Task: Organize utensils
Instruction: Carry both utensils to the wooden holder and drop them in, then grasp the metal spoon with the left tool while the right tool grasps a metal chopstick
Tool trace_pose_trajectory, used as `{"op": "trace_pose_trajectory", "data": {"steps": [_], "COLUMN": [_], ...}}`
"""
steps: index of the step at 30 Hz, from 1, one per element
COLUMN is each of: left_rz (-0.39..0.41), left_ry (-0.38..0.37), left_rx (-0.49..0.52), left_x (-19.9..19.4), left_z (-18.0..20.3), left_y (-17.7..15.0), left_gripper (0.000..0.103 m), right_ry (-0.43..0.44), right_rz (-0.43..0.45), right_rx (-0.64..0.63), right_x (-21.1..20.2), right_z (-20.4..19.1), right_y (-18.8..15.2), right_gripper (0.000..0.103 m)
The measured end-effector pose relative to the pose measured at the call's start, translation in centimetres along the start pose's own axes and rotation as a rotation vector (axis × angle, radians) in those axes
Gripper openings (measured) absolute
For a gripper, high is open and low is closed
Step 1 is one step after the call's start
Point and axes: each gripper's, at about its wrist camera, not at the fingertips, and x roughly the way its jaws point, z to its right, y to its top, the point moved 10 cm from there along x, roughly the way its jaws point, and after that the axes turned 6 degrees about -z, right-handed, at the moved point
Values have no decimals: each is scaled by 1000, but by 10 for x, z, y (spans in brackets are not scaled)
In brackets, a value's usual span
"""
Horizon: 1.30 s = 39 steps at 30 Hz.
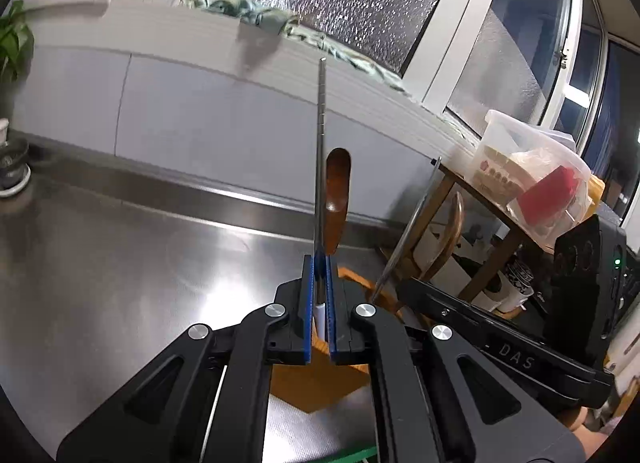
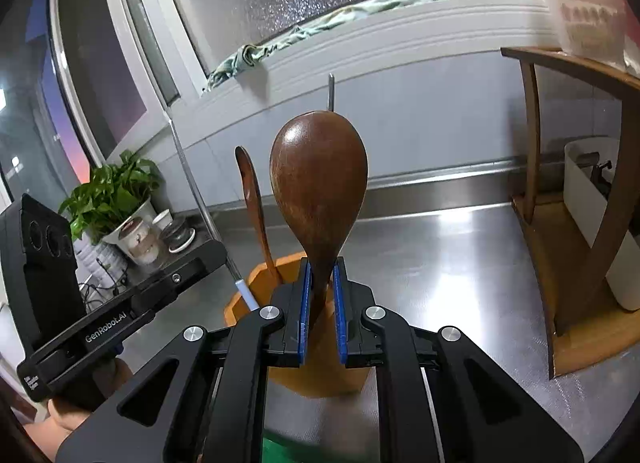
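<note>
We hold two utensils above the wooden holder (image 2: 320,375), which stands on the steel counter (image 1: 120,263). The left gripper (image 1: 319,303) is closed almost fully on a thin metal chopstick (image 1: 321,135); its blue pads (image 1: 307,303) press the lower part, and the stick rises toward 12 o'clock. A white tip shows between the pads at the bottom. The right gripper (image 2: 322,311) is closed on the neck of a big wooden spoon (image 2: 319,183), with the bowl of the spoon pointing to 12 o'clock. A narrow gap remains between its pads because the neck fills it.

In the right wrist view, a second wooden spoon (image 2: 250,199) already stands in the holder at about 10 o'clock from the held spoon, and another metal stick (image 2: 192,183) leans there too.

We judge the chopstick to be light, stiff and slippery, so it may turn or slide in the pads; holding it low near the end is good for dropping it in the holder. The spoon looks light and rigid, with a smooth varnished surface; the narrow neck is the right place to hold, because the round bowl would slip. The holder seems stable, but it could tip if we push its rim
</note>
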Motion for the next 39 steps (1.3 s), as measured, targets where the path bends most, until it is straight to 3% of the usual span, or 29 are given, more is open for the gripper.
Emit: {"op": "trace_pose_trajectory", "data": {"steps": [5,7,8,11,14,17,19,21,23,27,35,39], "left_rz": [-39,-47,-48,-44,-34,-25,-20,-28,-42,-145,-475,-584], "left_ry": [-16,-20,-17,-6,12,17,7,1,7,25,113,149], "left_rx": [-17,-22,-26,-35,-51,-63,-72,-62,-57,-59,-31,-32], "left_x": [-1,-5,-8,-18,-34,-56,-71,-88,-99,-111,-112,-114], "left_z": [0,-1,-1,-3,-8,-11,-10,-8,-6,-4,-3,-9], "left_y": [-7,-10,-11,-12,-12,-11,-11,-16,-22,-44,-115,-147], "left_gripper": [10,27,30,31,44,67,80,93,95,95,95,95], "right_ry": [10,31,22,22,18,30,38,48,38,-3,-73,-118], "right_rz": [-21,-44,-33,-29,-25,-18,-26,-62,-109,-196,-395,-504], "right_rx": [32,55,64,86,97,127,143,153,148,93,11,-10], "right_x": [-2,-3,-7,-16,-28,-51,-65,-77,-85,-104,-124,-125], "right_z": [5,6,8,12,16,21,22,21,20,12,-4,-6], "right_y": [-4,-8,-9,-12,-13,-16,-19,-25,-33,-53,-105,-134], "right_gripper": [16,43,47,48,49,67,91,100,100,100,100,99]}}
